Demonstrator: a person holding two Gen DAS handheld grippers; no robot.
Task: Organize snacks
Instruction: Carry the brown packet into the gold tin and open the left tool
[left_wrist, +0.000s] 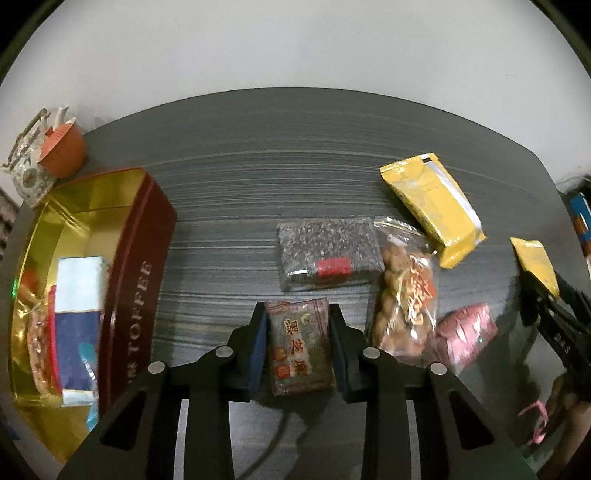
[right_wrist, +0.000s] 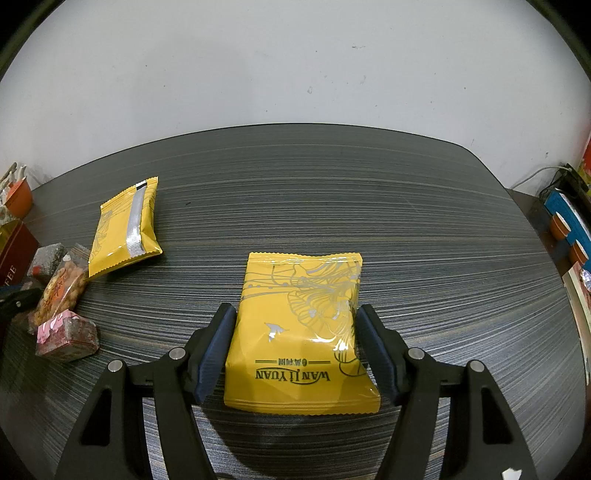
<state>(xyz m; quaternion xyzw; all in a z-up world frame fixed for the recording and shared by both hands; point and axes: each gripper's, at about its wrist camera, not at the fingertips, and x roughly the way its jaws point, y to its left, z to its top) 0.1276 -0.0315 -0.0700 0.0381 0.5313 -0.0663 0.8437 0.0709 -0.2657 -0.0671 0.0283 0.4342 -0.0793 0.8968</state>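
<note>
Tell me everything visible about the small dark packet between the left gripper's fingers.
The small dark packet is a flat, rectangular clear-plastic wrapper holding a dark block, printed with Chinese characters and red seals. It lies lengthwise along the left gripper, whose blue pads press both its long sides. It appears to rest on the striped grey table, near the grey seed packet.

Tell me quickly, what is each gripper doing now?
Left gripper: shut on the black sesame snack pack.
Right gripper: shut on the yellow snack bag.
</note>
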